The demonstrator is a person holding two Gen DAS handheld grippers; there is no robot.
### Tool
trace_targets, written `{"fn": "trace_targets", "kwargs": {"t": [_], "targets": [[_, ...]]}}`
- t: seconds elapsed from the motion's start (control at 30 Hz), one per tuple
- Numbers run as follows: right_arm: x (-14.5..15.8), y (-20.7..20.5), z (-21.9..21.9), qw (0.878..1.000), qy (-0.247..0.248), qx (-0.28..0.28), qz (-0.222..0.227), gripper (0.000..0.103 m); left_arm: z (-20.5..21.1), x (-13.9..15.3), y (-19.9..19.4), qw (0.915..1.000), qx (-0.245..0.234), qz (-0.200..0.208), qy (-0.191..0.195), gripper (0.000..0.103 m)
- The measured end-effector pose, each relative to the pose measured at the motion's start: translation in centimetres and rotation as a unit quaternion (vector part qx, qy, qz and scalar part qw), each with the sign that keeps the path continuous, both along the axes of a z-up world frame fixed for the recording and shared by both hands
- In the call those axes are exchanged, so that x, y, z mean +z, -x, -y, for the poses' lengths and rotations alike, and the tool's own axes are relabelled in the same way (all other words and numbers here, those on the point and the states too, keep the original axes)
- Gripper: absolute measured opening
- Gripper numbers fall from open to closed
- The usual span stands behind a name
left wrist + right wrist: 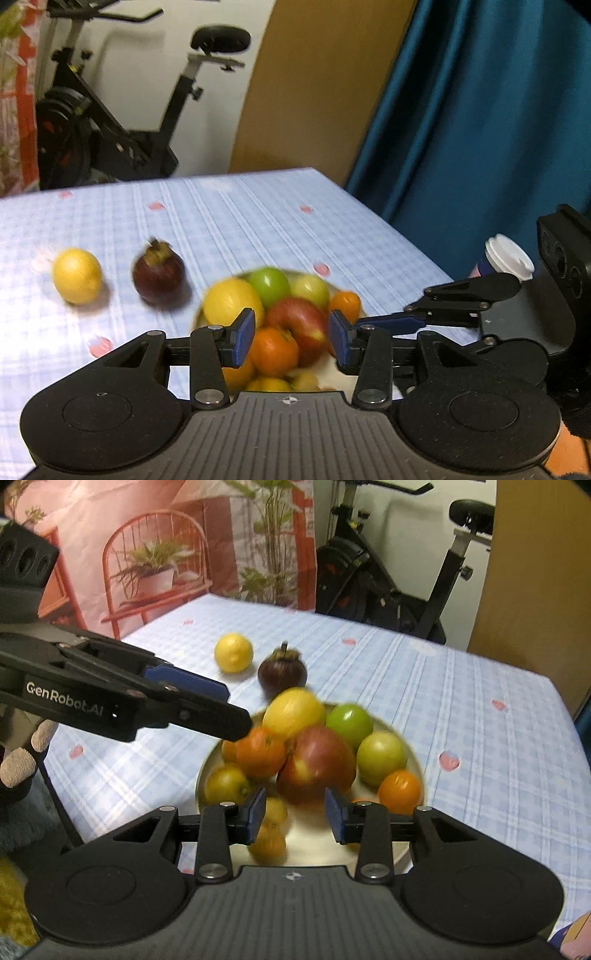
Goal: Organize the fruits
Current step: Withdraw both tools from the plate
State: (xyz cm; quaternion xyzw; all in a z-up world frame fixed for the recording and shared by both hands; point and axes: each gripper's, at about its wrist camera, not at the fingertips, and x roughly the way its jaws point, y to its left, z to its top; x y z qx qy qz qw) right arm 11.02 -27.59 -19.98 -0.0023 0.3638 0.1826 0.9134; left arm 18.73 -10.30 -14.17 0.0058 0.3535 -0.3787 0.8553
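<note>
Fruit mostly sits heaped in the bowl [415, 755]; a lemon [233, 658] and a mangosteen [282, 675] remain loose on the tablecloth [480, 738] beyond it. Left gripper [291, 338] and right gripper [295, 814] hover over the bowl, jaws apart, holding nothing

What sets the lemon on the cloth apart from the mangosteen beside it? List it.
The lemon is bright yellow; the mangosteen is dark purple. The lemon's skin is plain with no stem showing, while the mangosteen carries a stem and leafy cap on top. The lemon lies farther from the bowl; the mangosteen sits nearer it. Both are roundish, similar in size, and rest loose on the checked tablecloth.
</note>
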Motion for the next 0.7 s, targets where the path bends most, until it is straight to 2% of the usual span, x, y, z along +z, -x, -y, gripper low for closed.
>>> {"fn": "trace_targets", "kwargs": {"t": [0.47,0.7], "targets": [[2.3,-3.6,-0.7,0.999,0.004,-0.010,0.033,0.038,-4.5,1.8,-3.2,0.9960,0.084,0.031,-0.008,0.046],[3.0,-5.9,-1.6,0.999,0.008,-0.004,0.041,0.038,-5.6,2.3,-4.3,0.9939,0.102,0.040,-0.012,0.046]]}}
